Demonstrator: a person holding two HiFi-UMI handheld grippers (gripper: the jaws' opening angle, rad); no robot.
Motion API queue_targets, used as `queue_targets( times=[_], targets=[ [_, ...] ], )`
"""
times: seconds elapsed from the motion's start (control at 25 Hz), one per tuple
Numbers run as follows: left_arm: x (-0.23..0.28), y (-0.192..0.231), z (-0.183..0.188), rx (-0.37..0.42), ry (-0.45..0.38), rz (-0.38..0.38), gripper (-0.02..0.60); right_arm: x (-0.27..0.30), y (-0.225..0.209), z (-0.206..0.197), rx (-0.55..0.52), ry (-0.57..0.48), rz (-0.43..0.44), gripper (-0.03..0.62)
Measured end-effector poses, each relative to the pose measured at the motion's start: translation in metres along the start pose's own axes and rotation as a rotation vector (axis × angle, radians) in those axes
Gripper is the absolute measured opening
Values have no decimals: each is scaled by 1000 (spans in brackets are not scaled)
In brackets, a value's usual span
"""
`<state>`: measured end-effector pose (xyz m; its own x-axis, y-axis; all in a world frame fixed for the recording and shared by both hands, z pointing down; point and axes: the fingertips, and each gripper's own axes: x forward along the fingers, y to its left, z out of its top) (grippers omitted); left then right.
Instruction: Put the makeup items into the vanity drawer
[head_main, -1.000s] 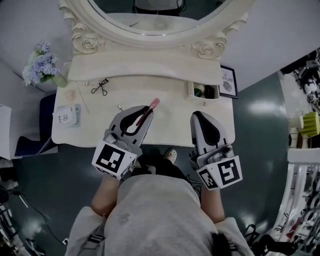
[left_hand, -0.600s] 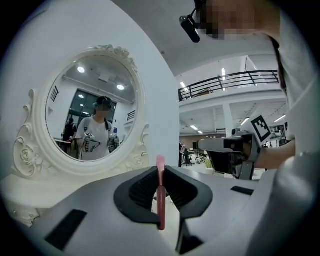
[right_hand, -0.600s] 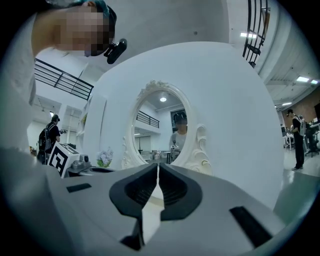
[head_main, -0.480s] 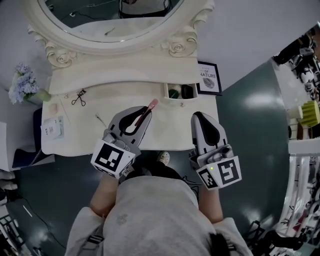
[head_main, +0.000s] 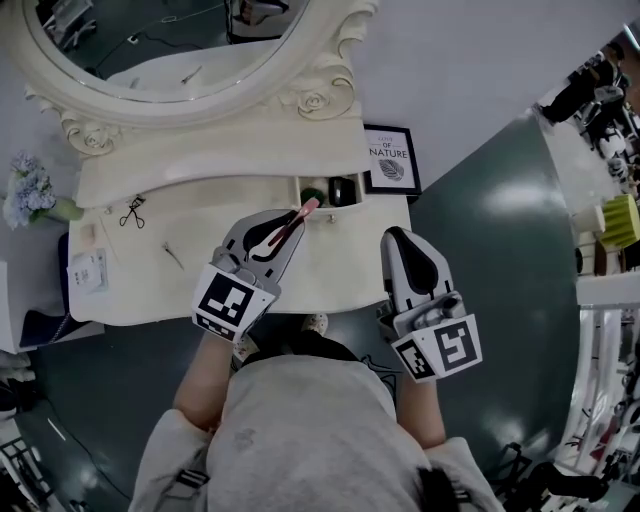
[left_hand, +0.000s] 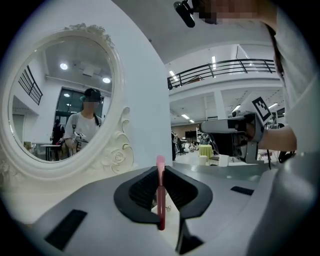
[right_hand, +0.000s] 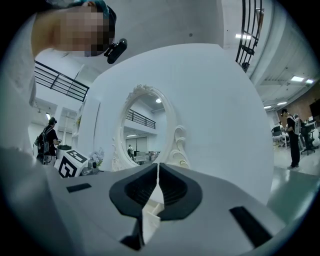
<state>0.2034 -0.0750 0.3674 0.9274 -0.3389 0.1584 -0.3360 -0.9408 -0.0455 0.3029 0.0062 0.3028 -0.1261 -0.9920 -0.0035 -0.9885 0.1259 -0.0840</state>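
Observation:
My left gripper (head_main: 296, 222) is shut on a slim pink makeup stick (head_main: 300, 214). The stick's tip pokes out past the jaws toward the small open vanity drawer (head_main: 306, 183), close to its front. In the left gripper view the pink stick (left_hand: 160, 195) stands upright, pinched between the dark pads (left_hand: 145, 186). The drawer holds a green item (head_main: 314, 194) and a dark item (head_main: 337, 190). My right gripper (head_main: 396, 238) hovers over the tabletop's right end, jaws shut with nothing between them. The right gripper view shows that gripper (right_hand: 157, 169) facing the mirror.
On the cream vanity top (head_main: 200, 290) lie an eyelash curler (head_main: 132, 210), a thin stick (head_main: 173, 256), a white box (head_main: 88, 270) and a round pad (head_main: 88, 233). Flowers (head_main: 30, 195) stand at the left end. A framed print (head_main: 390, 161) leans beside the mirror (head_main: 150, 50).
The vanity has slid left in the head view. My left gripper, still holding the pink stick, now sits closer to the open drawer. The right gripper keeps its place in the view.

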Motion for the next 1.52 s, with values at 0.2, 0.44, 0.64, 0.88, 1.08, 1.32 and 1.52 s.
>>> queue_targets(
  times=[0.2, 0.44, 0.64, 0.88, 1.08, 1.32, 1.52],
  targets=[
    [41, -3, -18, 54, 73, -31, 58, -9, -29, -5, 9, 11, -13, 25],
    [84, -9, -40, 125, 172, -86, 58, -18, -57, -13, 24, 30, -34, 26],
    [113, -11, -56, 184, 244, -134, 58, -20, -77, -20, 36, 42, -49, 26],
    [137, -13, -74, 245, 317, -186, 58, -19, -93, -25, 51, 53, -57, 26],
    [150, -13, -87, 275, 356, -205, 58, -21, -105, -29, 64, 64, -64, 25],
    [156, -8, -108, 266, 420, -194, 60, -19, -114, -33, 76, 70, -61, 25],
    [159, -3, -110, 251, 420, -180, 60, -17, -118, -35, 81, 72, -59, 26]
  ],
)
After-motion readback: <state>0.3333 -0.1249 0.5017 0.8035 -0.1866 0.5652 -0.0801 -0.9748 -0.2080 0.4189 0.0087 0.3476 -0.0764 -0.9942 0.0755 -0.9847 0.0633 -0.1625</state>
